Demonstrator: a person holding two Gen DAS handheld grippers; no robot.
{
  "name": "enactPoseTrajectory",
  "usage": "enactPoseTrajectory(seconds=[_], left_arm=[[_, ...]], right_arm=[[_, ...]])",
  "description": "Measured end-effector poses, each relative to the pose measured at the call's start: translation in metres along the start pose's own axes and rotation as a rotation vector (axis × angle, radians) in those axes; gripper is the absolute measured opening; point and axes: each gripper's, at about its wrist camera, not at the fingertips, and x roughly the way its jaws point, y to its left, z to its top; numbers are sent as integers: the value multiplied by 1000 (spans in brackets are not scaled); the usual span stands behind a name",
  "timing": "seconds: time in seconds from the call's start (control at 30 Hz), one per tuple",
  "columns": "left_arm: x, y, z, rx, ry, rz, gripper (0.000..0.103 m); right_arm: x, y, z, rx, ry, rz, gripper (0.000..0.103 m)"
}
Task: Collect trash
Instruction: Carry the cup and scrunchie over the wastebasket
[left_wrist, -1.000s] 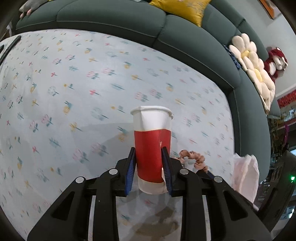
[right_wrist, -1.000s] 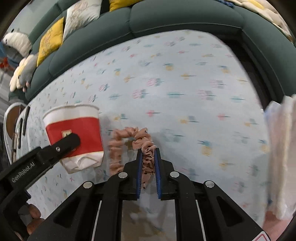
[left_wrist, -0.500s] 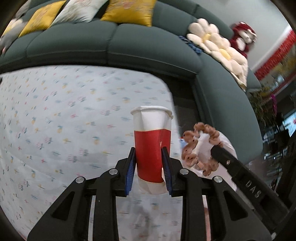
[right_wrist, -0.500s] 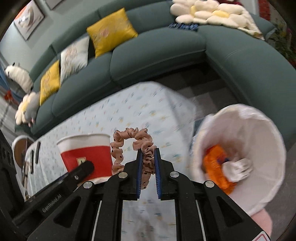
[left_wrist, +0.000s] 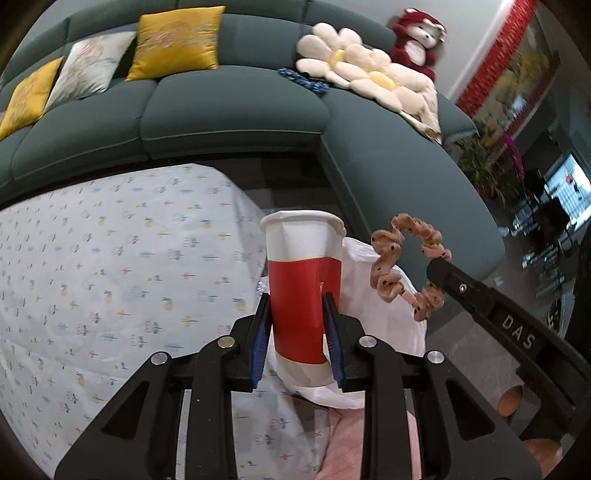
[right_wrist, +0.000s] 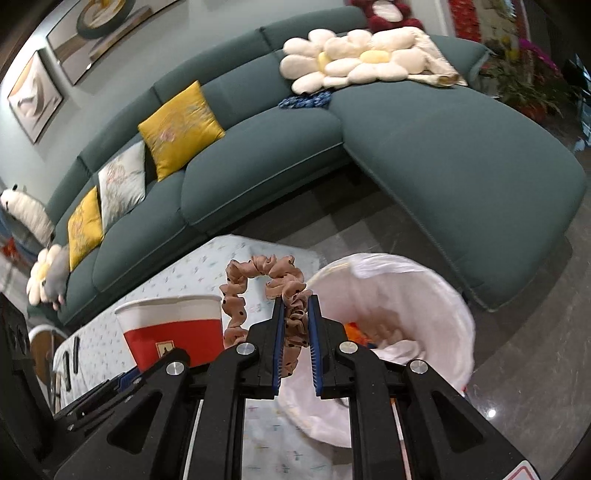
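Observation:
My left gripper (left_wrist: 297, 309) is shut on a red and white paper cup (left_wrist: 303, 288) and holds it upright in the air by the table's corner. My right gripper (right_wrist: 295, 308) is shut on a pink dotted scrunchie (right_wrist: 266, 291), held up beside the cup (right_wrist: 173, 328); the scrunchie also shows in the left wrist view (left_wrist: 402, 269). A bin lined with a white bag (right_wrist: 439, 295) stands on the floor just beyond and to the right of both grippers, with orange and white trash inside. In the left wrist view the bag (left_wrist: 362, 266) is partly hidden behind the cup.
The table with a flowered cloth (left_wrist: 110, 266) lies to the left. A dark green corner sofa (right_wrist: 443, 155) with yellow cushions (right_wrist: 181, 129) and a daisy cushion (right_wrist: 343, 59) wraps around behind. Grey tiled floor (right_wrist: 524, 350) lies to the right of the bin.
Both grippers have lifted off the table with the cup and the scrunchie and swung right, to the table's corner. The lined bin has come into view close below them.

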Motion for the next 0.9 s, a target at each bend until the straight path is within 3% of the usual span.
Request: enactPoseTrajectory(seconds=[0.43, 0.9], left_arm=[[19, -50, -9, 73, 25, -27, 27], [44, -59, -12, 79, 72, -50, 27]], right_arm=[[-10, -51, 3, 49, -10, -33, 12], [4, -72, -6, 89, 16, -51, 12]])
